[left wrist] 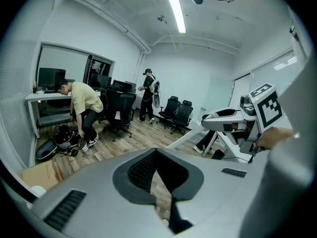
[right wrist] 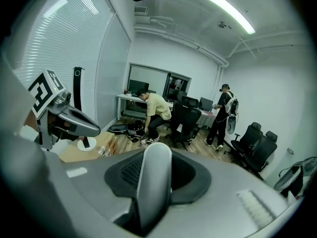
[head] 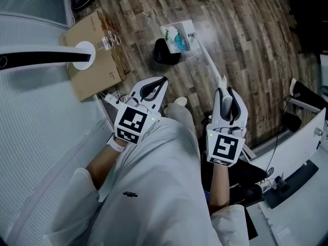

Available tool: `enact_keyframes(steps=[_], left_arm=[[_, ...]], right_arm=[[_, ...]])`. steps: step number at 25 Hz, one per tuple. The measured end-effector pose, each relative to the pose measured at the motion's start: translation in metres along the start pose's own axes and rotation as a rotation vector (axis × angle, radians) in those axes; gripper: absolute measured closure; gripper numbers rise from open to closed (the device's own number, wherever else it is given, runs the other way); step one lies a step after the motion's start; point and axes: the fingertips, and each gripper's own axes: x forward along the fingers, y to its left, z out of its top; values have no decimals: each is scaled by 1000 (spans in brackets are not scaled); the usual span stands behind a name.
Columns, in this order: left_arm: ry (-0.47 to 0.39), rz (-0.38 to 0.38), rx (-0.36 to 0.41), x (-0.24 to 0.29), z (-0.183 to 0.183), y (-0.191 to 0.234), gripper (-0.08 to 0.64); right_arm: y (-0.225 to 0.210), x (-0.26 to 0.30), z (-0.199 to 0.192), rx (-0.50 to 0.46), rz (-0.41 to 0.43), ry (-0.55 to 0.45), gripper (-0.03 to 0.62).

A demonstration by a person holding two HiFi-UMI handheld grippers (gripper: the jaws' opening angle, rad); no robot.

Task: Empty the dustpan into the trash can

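1. Dustpan (head: 185, 31): white, boxy, teal litter (head: 179, 40) inside; on plank floor (head: 246, 29), just beside black trash can (head: 164, 53).
2. Right tool (head: 227, 91): clamped round dustpan's smooth white pole (head: 207, 60).
3. Left tool (head: 156, 83): tips together, empty.

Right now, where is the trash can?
In the head view the black trash can stands on the wood floor at upper centre, between the cardboard box on its left and the dustpan on its right.
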Motion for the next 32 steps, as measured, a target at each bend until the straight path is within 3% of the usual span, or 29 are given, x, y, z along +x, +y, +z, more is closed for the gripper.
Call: enact_keyframes(steps=[8, 28, 32], left_arm=[[-11, 40, -36, -12, -10, -7, 553], [-57, 135, -67, -38, -18, 0, 554], [-58, 153, -86, -43, -19, -2, 554]], right_arm=[[8, 2, 0, -84, 53, -17, 477], [59, -8, 4, -436, 183, -75, 472], [66, -9, 3, -466, 194, -89, 470]])
